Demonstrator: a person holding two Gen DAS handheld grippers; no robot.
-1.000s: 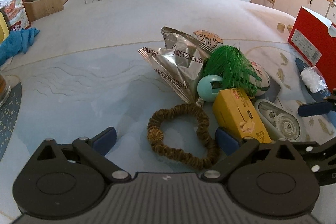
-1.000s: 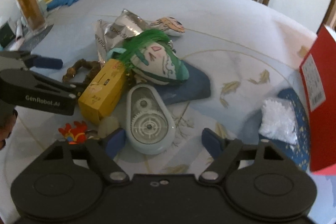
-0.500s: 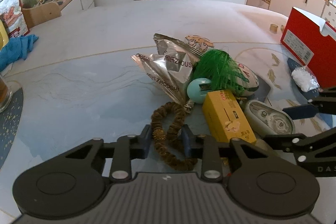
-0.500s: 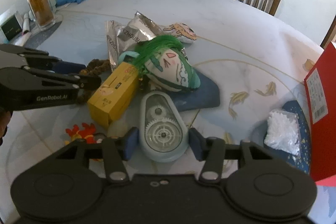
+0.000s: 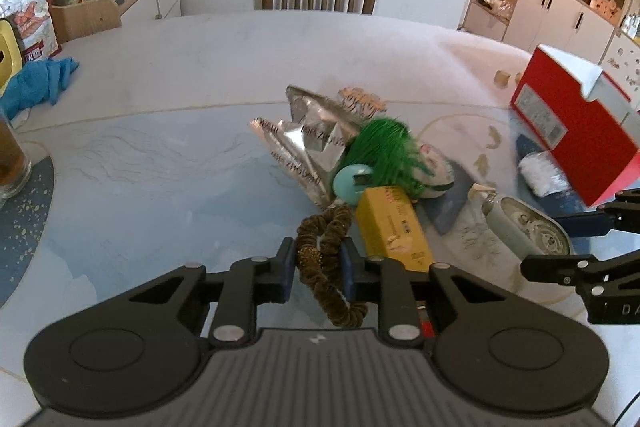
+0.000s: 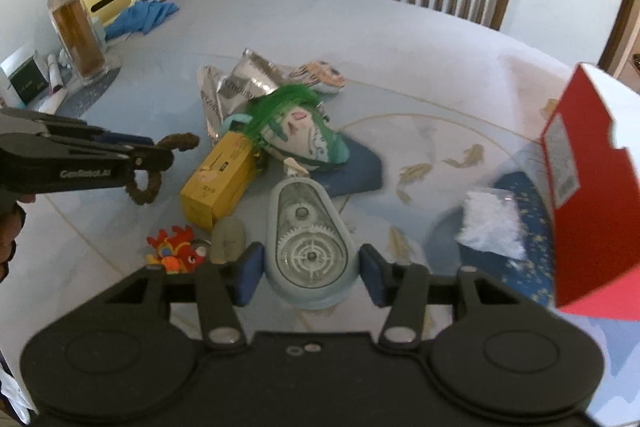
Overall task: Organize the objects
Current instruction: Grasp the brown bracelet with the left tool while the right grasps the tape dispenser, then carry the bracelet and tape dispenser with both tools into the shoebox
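Your left gripper (image 5: 318,264) pinches the brown scrunchie (image 5: 326,259), your right gripper (image 6: 310,273) clamps the tape dispenser (image 6: 310,235); the red box's (image 6: 596,195) inside stays hidden.

red box (image 6: 592,195): right side running off the picture's edge, label print blurring
hair tie (image 6: 146,183): middle hiding behind the left tongs (image 6: 160,157)
silver packet (image 5: 308,143): lettering smearing, partly lying under the green-haired doll (image 5: 384,151)
person's hand (image 6: 10,227): mostly cropping out at the left edge

Round table (image 5: 168,155): foil bag (image 5: 308,143) at centre, yellow box (image 5: 390,227) at four o'clock of it, red box (image 5: 576,115) at three.
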